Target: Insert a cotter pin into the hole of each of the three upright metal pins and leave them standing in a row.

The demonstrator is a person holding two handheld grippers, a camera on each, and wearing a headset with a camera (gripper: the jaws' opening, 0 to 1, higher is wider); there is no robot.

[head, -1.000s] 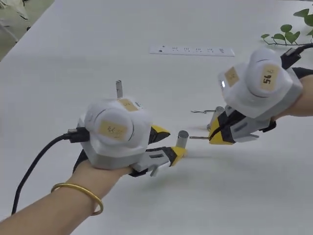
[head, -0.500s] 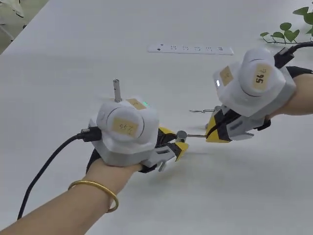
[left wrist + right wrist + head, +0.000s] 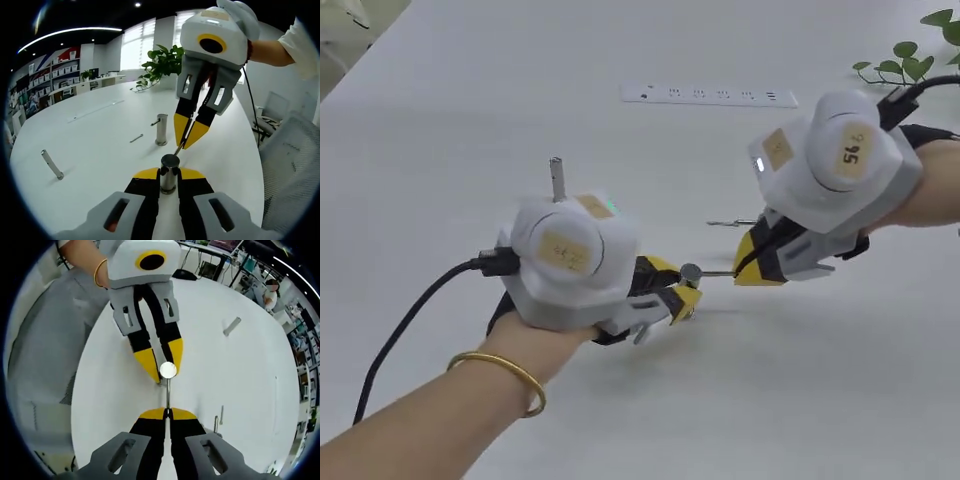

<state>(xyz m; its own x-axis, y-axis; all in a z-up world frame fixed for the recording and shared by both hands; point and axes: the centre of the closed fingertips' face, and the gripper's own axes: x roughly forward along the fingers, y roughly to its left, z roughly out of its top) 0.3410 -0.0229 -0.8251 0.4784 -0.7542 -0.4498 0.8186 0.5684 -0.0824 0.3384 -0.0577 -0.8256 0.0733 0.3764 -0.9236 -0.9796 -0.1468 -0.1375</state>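
Observation:
My left gripper (image 3: 169,175) is shut on a short upright metal pin (image 3: 169,169), low on its shaft. In the head view that metal pin (image 3: 690,272) stands between the two grippers. My right gripper (image 3: 167,414) is shut on a thin cotter pin (image 3: 169,396), whose tip meets the metal pin (image 3: 168,370) just below its head. A second metal pin (image 3: 161,129) stands behind, with a small piece sticking out near its top. The third metal pin (image 3: 557,178) stands apart at the far left. A loose cotter pin (image 3: 730,223) lies on the table.
The white table (image 3: 470,120) carries a white power strip (image 3: 710,95) at the back and a green plant (image 3: 910,60) at the far right. A black cable (image 3: 410,320) trails from the left gripper toward the near left.
The left gripper, open beside the metal pin a second ago, has shut on it. The right gripper has brought the cotter pin's tip leftward up to the pin.

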